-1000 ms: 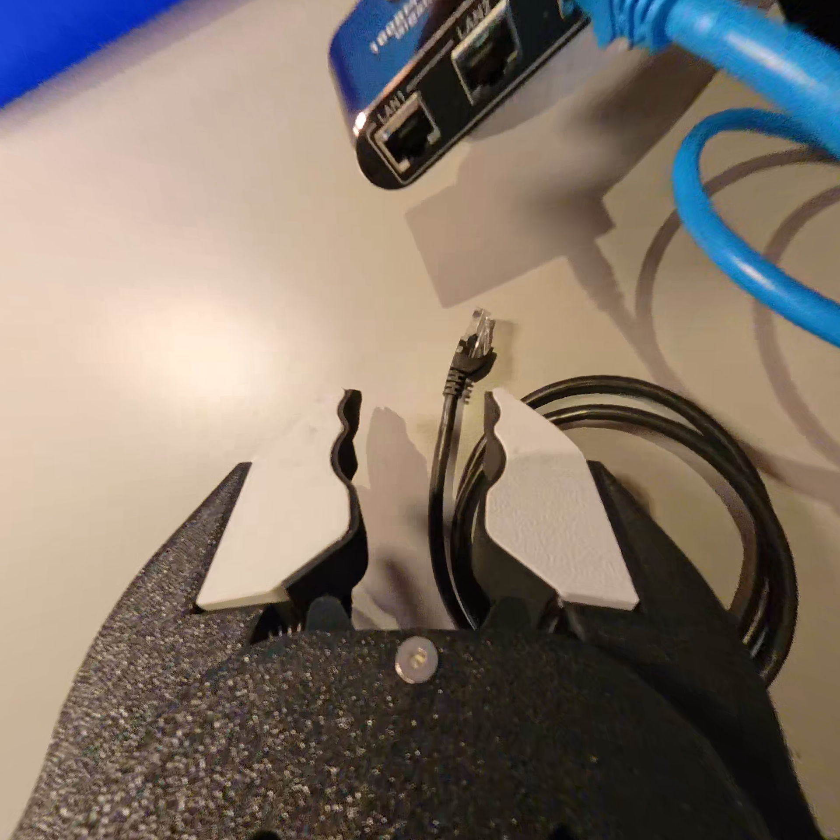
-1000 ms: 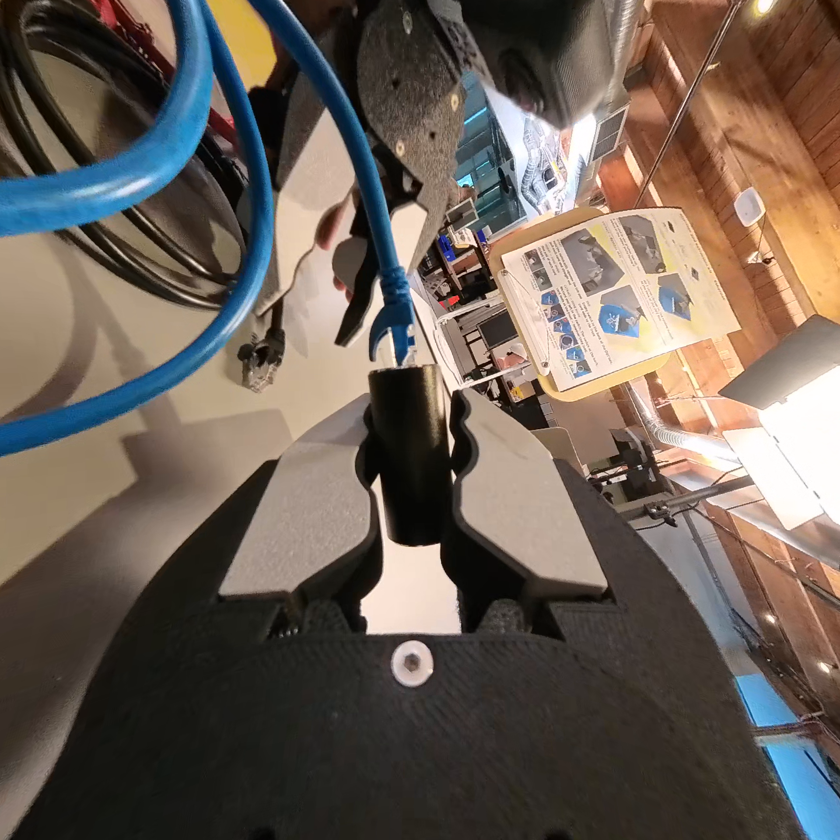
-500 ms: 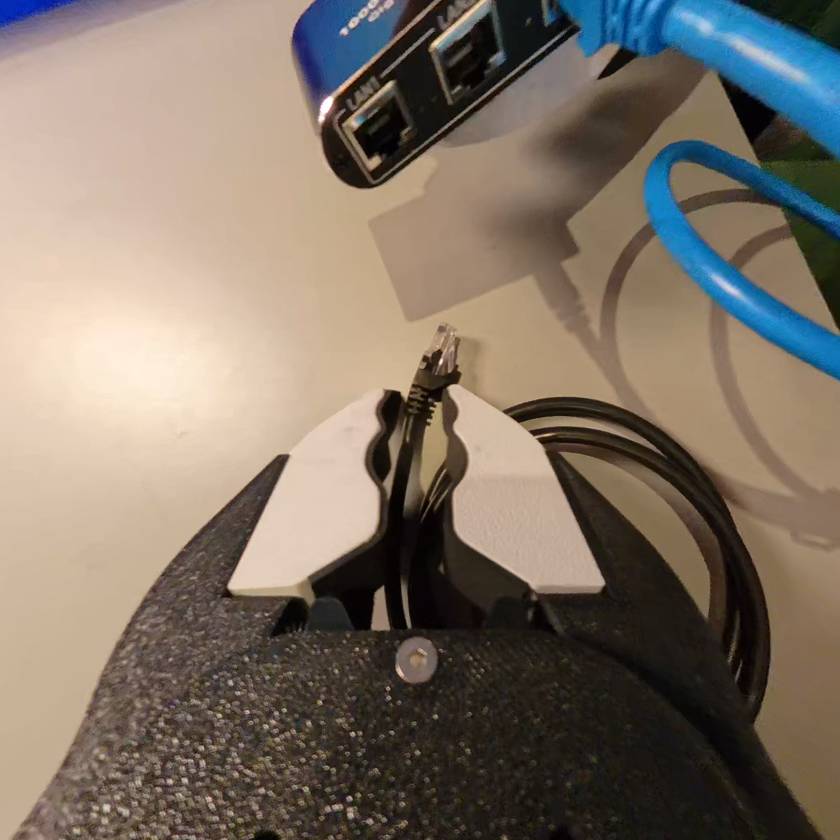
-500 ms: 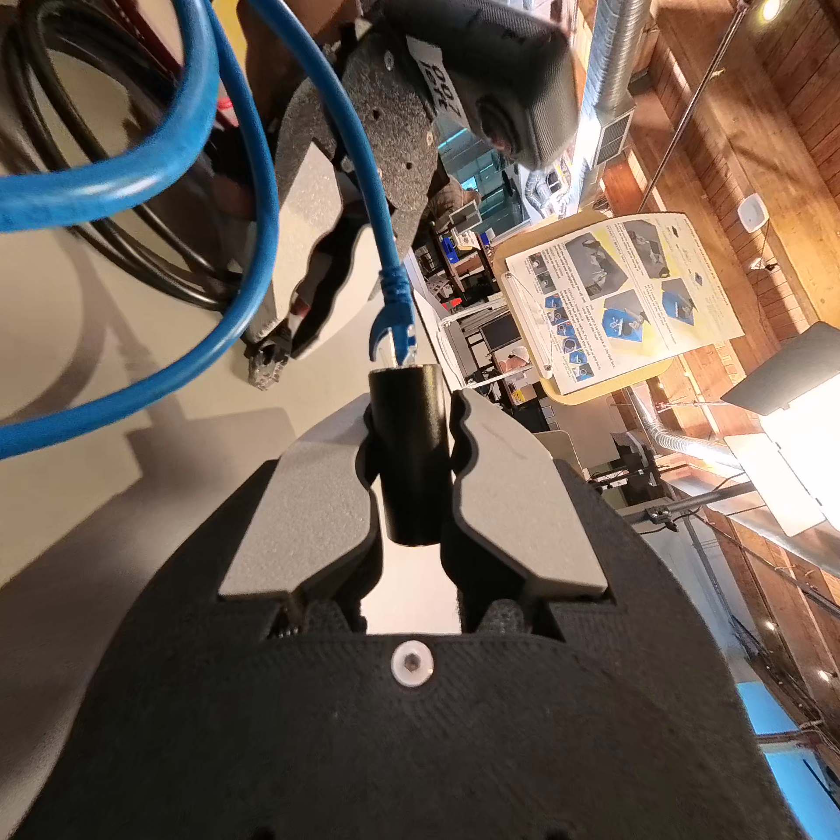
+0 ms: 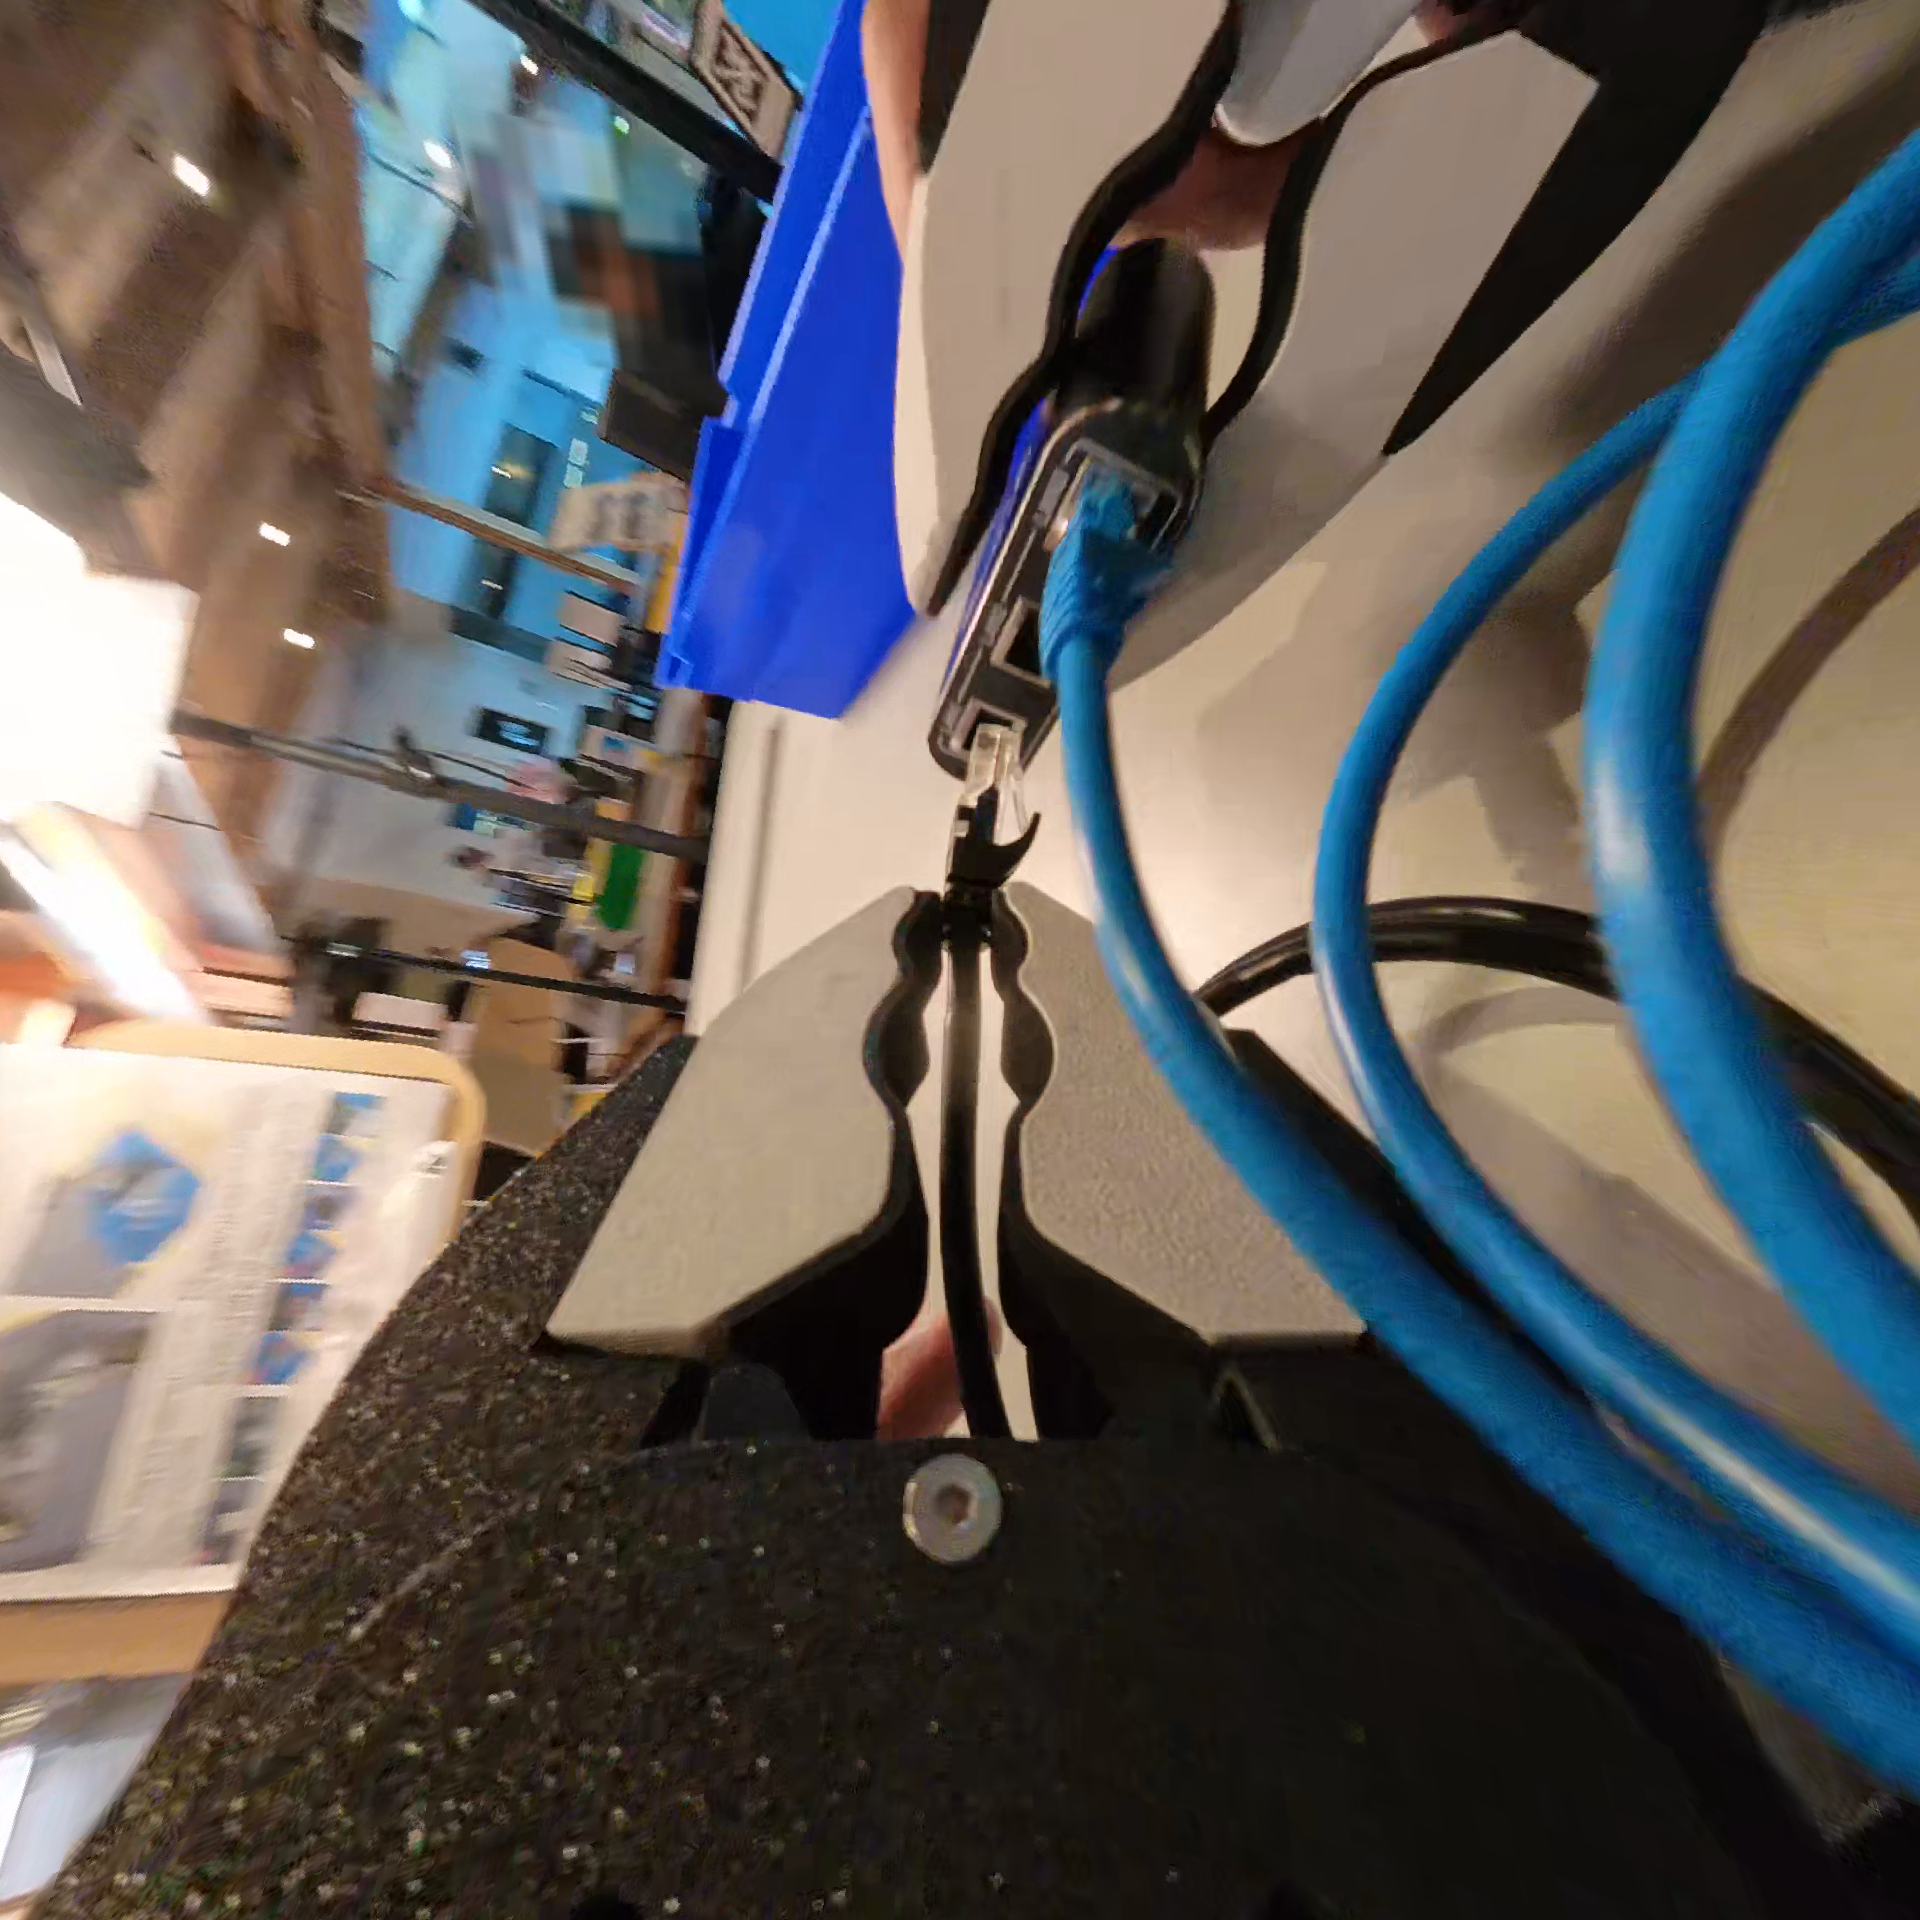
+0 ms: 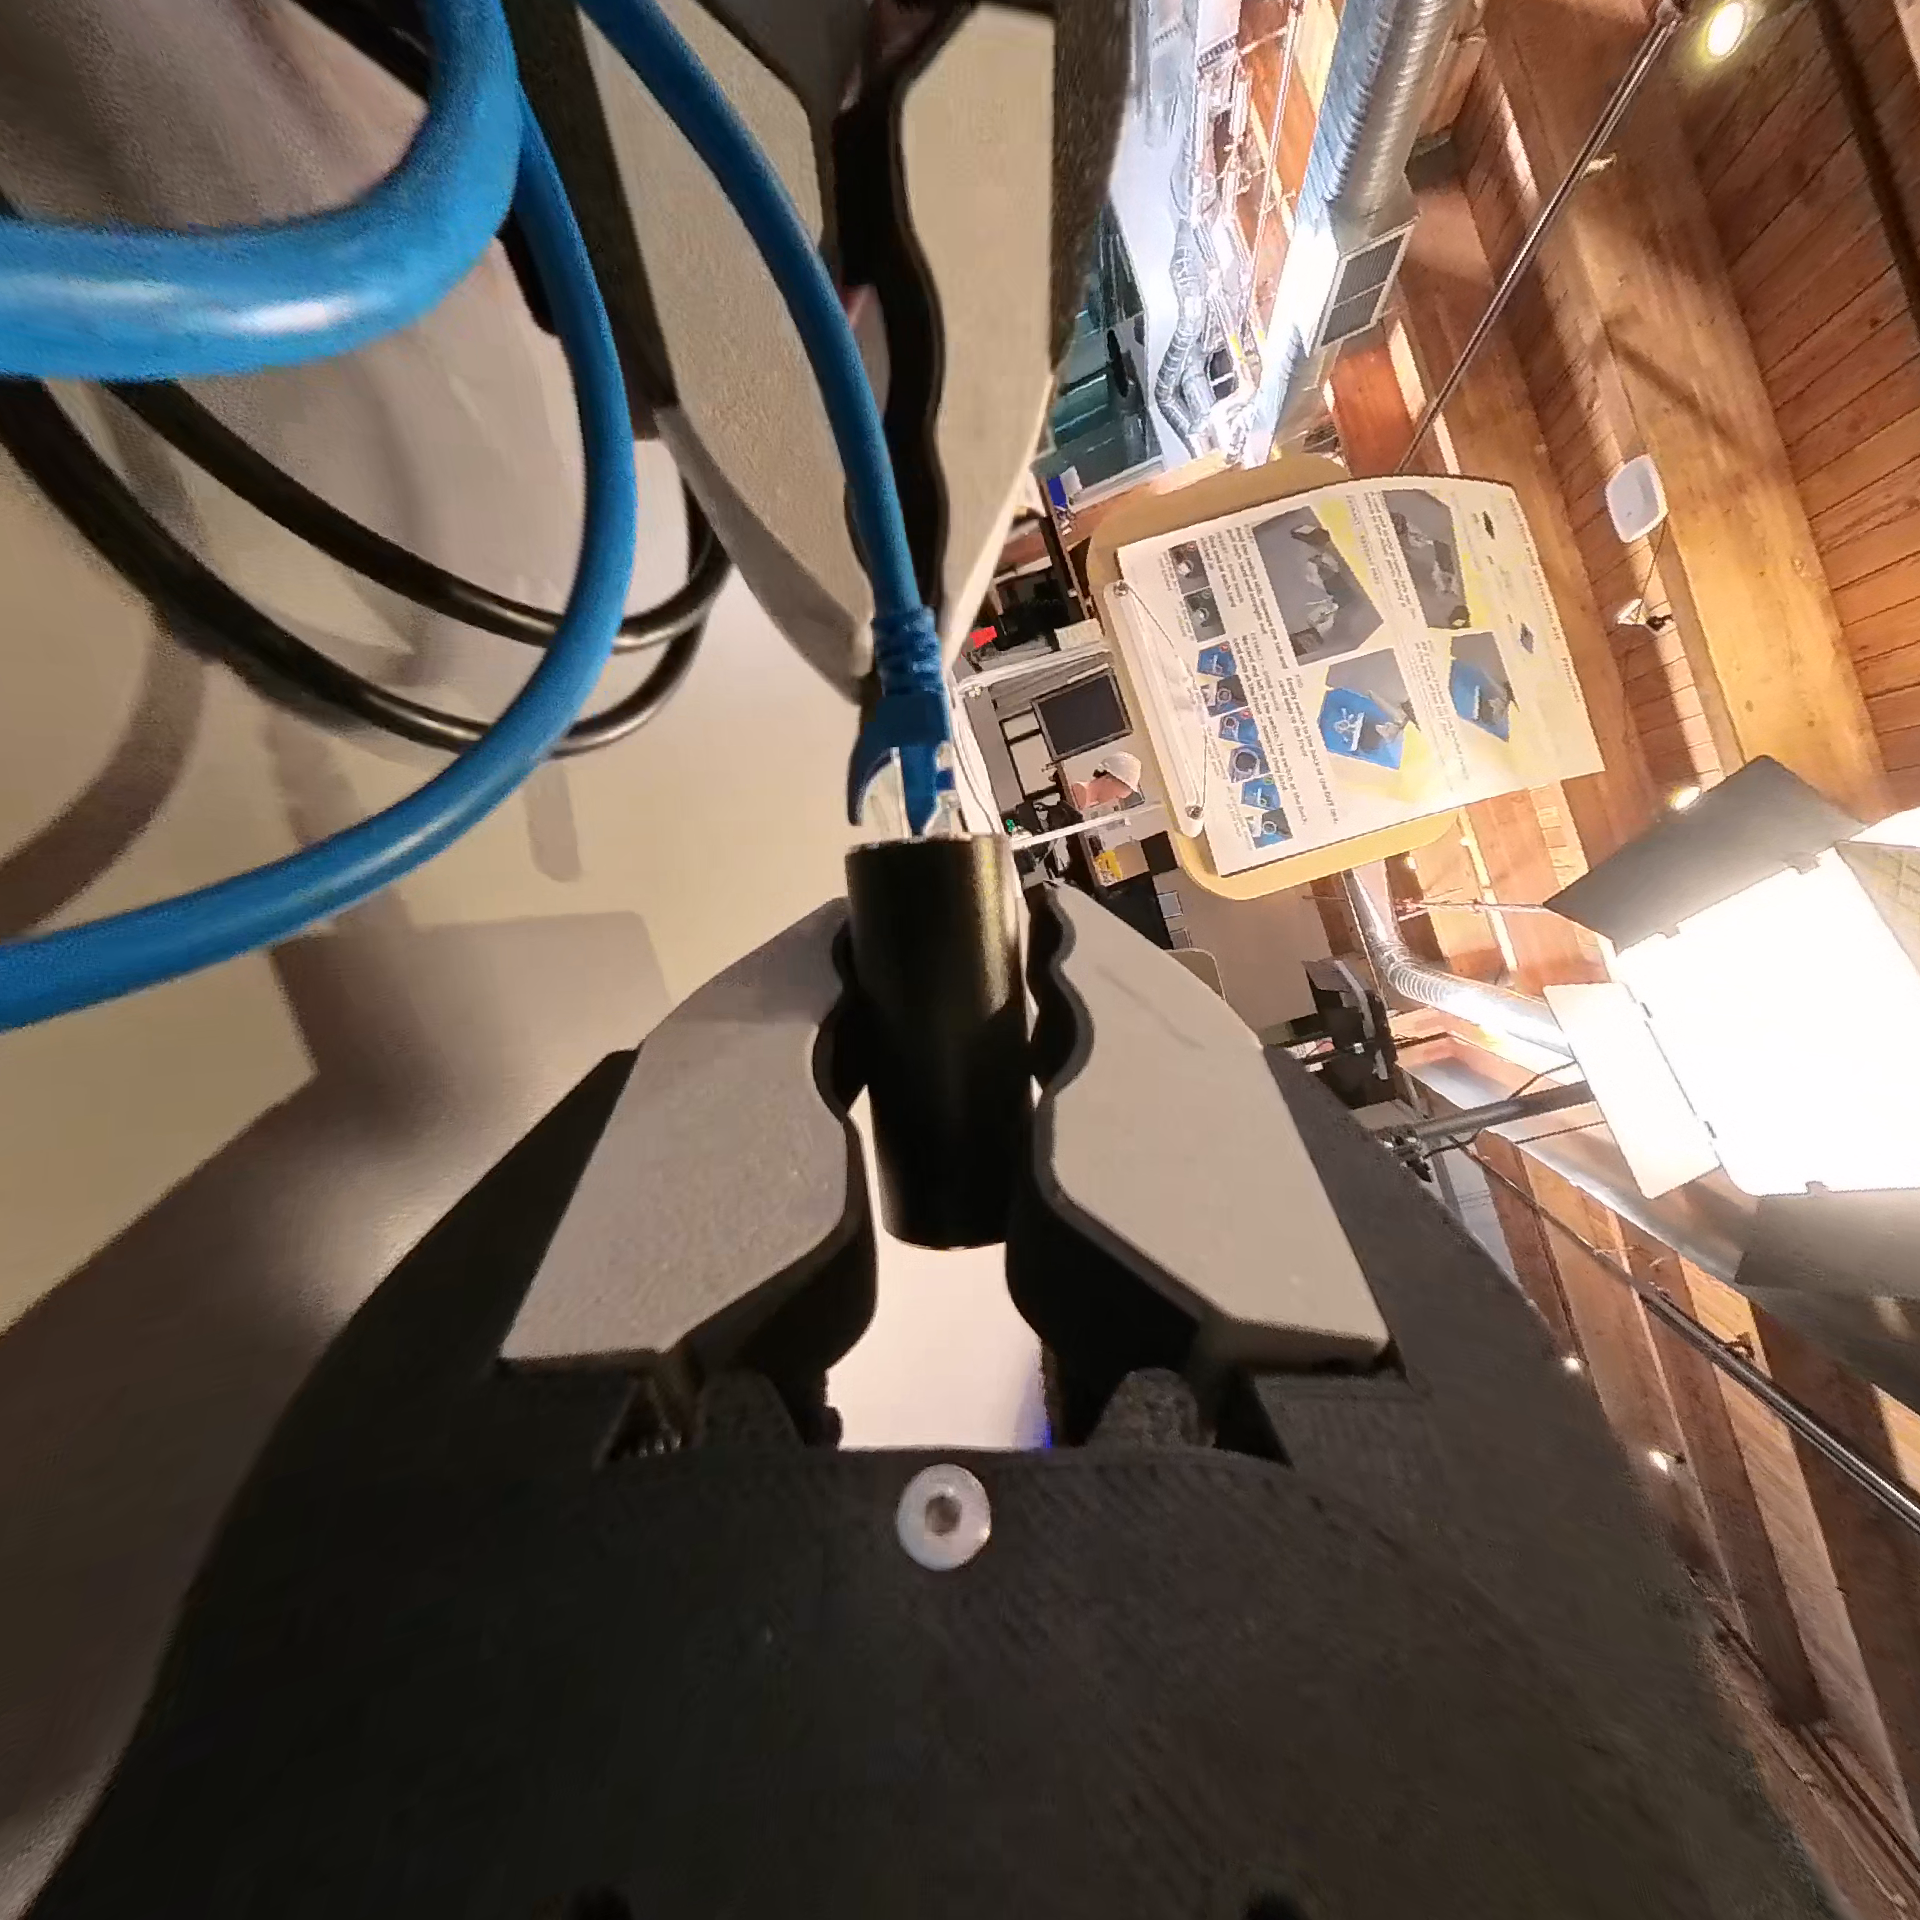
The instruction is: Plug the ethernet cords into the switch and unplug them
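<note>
Roughly halfway in: the blue cord (image 5: 1081, 582) is seated in the switch (image 5: 1039, 582), which the right gripper (image 6: 940, 935) clamps. Ahead of the left gripper (image 5: 961, 914), pinching the black cord (image 5: 961, 1091), its plug (image 5: 992, 769) seems barely entering the end port; unplugging remains.

The left gripper (image 5: 964, 914) has pale grey fingers (image 5: 769, 1122) on a speckled black body, and so does the right gripper (image 6: 940, 935). A black cord (image 5: 961, 1195) ends in a clear plug (image 5: 992, 764). The blue cord (image 5: 1081, 644) is bright blue down to its plug. The switch (image 5: 1003, 634) is black with a blue side. The surface (image 5: 1247, 748) is plain cream. A bin (image 5: 790, 468) is deep blue. The poster (image 6: 1382, 665) is white with yellow and blue patches, and the wall (image 6: 1787, 364) is orange-brown planks.
</note>
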